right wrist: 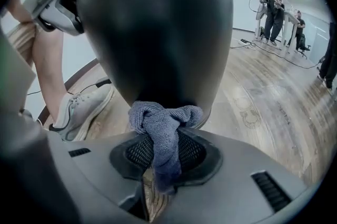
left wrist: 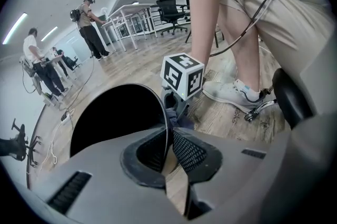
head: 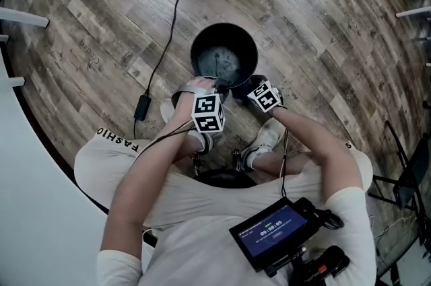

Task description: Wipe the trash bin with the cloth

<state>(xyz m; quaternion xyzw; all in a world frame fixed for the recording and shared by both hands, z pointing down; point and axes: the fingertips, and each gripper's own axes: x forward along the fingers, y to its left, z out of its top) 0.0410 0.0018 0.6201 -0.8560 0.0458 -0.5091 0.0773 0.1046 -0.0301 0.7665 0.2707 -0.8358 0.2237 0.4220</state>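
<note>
Trash bin [head: 201, 56], black and round, is standing on the wood-plank floor [head: 323, 29] at upper centre of the head view, with nothing showing inside. At its left, a black cable [head: 172, 15] is running down from the top edge to a small power brick [head: 141, 106].

Left gripper [head: 204, 83] is reaching onto the bin's near rim at the lower left of the opening. In the left gripper view its jaws are pinching the thin rim wall, one pad inside the bin and one outside, so it is gripping the bin.

Right gripper [head: 244, 87] is sitting just right of it, low beside the bin's lower right. In the right gripper view its jaws are clamping a blue-grey cloth [right wrist: 163, 123]. The bunched end is sticking out past the pads and seems to be touching the bin's curved outer wall near the base. The two grippers are staying close together but not touching.

Below the bin, a white sneaker [head: 269, 133] is resting on the floor between the forearms. At lower right, a small screen [head: 273, 231] is glowing blue.

In the left gripper view, people [left wrist: 89, 20] are standing at desks at upper left, with an office chair [left wrist: 168, 7] further right at top centre.
</note>
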